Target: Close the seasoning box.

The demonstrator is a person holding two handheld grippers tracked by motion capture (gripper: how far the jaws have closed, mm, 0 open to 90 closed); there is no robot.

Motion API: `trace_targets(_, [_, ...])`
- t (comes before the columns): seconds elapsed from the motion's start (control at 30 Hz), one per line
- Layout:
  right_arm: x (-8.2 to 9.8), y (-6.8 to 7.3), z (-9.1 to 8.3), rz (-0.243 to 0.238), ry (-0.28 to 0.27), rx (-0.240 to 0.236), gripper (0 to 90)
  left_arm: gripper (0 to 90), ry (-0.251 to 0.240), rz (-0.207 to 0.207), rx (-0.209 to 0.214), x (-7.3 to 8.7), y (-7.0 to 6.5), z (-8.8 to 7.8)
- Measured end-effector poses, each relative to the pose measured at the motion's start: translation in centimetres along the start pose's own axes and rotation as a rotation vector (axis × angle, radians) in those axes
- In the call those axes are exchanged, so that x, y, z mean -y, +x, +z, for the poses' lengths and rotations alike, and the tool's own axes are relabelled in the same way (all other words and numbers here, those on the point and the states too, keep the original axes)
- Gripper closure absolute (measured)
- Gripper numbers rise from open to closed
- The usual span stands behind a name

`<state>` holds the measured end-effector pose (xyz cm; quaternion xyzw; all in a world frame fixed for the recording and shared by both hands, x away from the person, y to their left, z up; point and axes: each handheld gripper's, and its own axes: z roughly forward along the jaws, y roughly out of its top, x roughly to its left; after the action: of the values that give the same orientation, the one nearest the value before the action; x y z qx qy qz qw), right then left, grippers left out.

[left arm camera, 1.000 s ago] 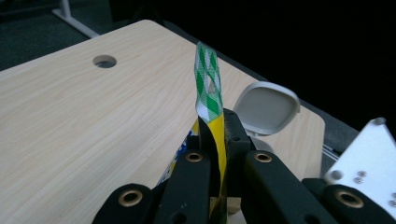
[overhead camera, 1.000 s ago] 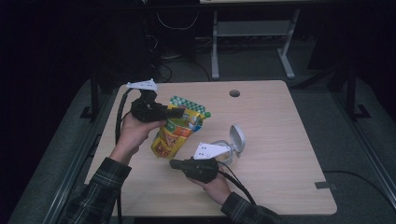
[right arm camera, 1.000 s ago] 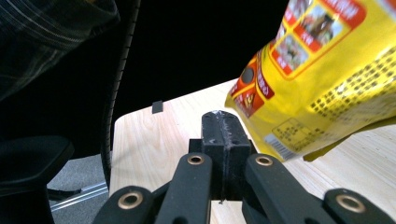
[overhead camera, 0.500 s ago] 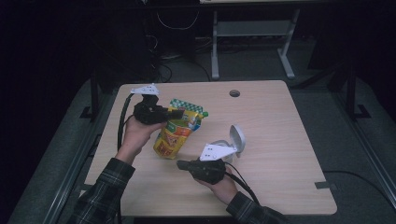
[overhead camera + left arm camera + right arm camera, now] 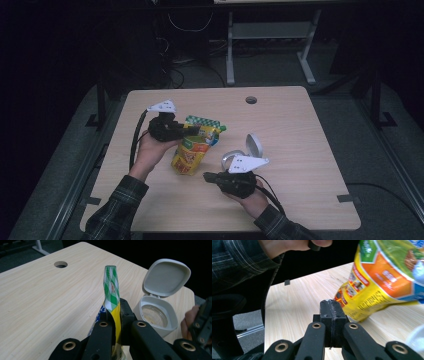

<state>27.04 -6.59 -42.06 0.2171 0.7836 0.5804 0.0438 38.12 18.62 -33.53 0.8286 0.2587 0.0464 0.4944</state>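
A yellow, orange and green snack pouch (image 5: 192,150) is held tilted, its bottom on or just above the wooden table (image 5: 300,130). My left gripper (image 5: 192,131) is shut on its green-checked top edge (image 5: 111,290), with the jaws pinching the seal (image 5: 115,312). My right gripper (image 5: 206,176) is shut with nothing in it, pointing left toward the pouch's lower end (image 5: 382,282). Its closed tips (image 5: 331,306) stop just short of the pouch. A white container (image 5: 245,152) with its hinged lid open stands just right of the pouch (image 5: 156,317).
A round cable hole (image 5: 251,99) lies at the table's far side. The table's left edge and a dark chair show beyond the right gripper (image 5: 265,315). Bare tabletop stretches to the right and far left. Dark floor and a desk frame (image 5: 270,45) lie behind.
The left hand has lowered the pouch toward the table. The right hand has slid to the right along the near side. Both grippers stay shut.
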Motion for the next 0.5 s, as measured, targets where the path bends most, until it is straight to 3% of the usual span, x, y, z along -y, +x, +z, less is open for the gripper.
trace_targets(0.17, [0.1, -0.3, -0.5, -0.002, 0.011, 0.004, 85.3, 88.0, 0.006, 0.014, -0.004, 0.2, -0.3, -0.6])
trace_targets(0.5, [0.2, -0.3, -1.8, -0.022, 0.064, 0.001, 58.1, 87.1, 0.018, 0.02, -0.015, 1.3, -1.0, -2.5])
